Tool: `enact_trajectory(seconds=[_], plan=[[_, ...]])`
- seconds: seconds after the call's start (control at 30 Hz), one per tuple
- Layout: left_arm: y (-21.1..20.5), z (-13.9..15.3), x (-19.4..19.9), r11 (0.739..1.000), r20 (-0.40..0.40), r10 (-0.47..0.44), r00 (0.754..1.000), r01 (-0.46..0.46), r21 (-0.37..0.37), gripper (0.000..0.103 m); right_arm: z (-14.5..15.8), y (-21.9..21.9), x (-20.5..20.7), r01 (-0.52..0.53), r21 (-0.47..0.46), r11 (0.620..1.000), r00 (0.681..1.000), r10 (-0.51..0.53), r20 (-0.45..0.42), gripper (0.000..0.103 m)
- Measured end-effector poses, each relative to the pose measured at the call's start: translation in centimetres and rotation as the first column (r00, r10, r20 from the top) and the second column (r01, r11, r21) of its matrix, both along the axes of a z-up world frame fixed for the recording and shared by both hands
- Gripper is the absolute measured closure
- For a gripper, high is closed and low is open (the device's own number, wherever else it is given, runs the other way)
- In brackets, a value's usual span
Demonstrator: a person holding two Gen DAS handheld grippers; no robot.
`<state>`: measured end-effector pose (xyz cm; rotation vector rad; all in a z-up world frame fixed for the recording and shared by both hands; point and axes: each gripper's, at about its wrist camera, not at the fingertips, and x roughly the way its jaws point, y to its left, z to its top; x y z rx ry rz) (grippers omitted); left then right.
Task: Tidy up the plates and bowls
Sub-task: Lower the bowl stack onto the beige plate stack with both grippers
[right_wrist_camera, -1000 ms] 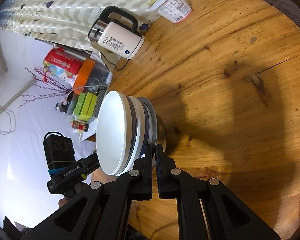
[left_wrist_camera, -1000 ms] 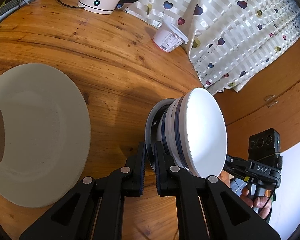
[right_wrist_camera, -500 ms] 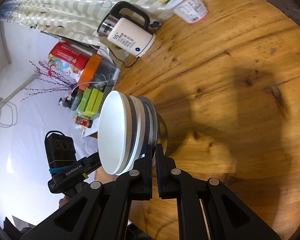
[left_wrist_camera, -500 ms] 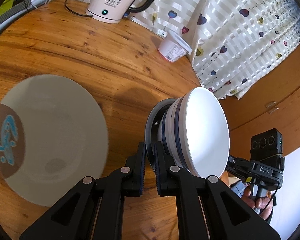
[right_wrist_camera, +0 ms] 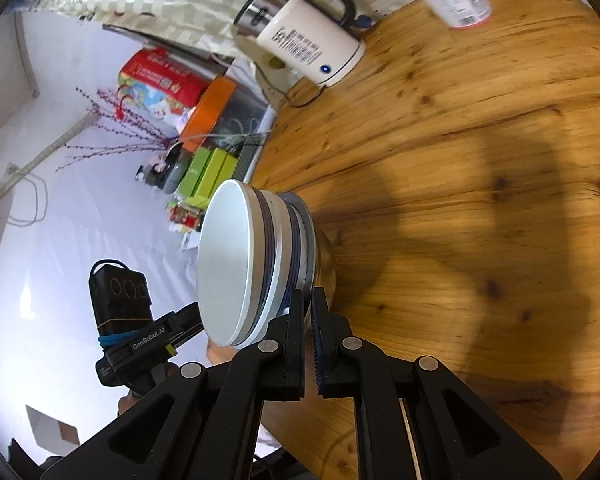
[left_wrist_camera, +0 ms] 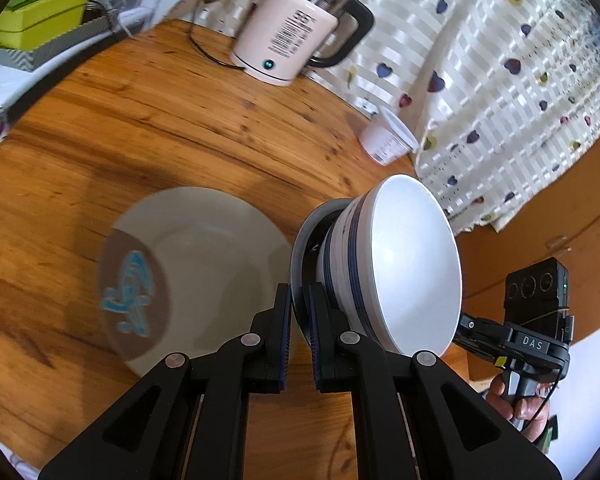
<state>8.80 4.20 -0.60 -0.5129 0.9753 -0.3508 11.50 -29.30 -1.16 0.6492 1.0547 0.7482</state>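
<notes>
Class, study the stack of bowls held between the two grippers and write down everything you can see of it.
The stack of bowls is nested: glossy white bowls with dark blue bands, set in a grey metal-looking bowl. The top bowl looks empty. The left gripper and the right gripper each clamp the outer rim, on opposite sides. It hangs above the wooden table, beside a large pale plate.

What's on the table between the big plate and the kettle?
Nothing: in the left wrist view only bare wooden table lies between the plate and the kettle.
</notes>
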Motion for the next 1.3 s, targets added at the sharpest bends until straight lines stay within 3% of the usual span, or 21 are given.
enact_trajectory(seconds=[0.53, 1.3], plan=[[5.6, -1.3, -0.6, 0.992, -0.029, 0.121, 0.992, -0.12, 0.023, 0.096, -1.7, 6.9, 2.5, -0.113, 0.005, 0.994, 0.992, 0.113, -0.048, 0.096], [7.3, -2.4, -0.3, 0.987, -0.044, 0.162, 0.986, -0.162, 0.0, 0.096, -2.7, 8.7, 3.4, -0.143, -0.036, 0.989, 0.987, 0.14, -0.079, 0.095]])
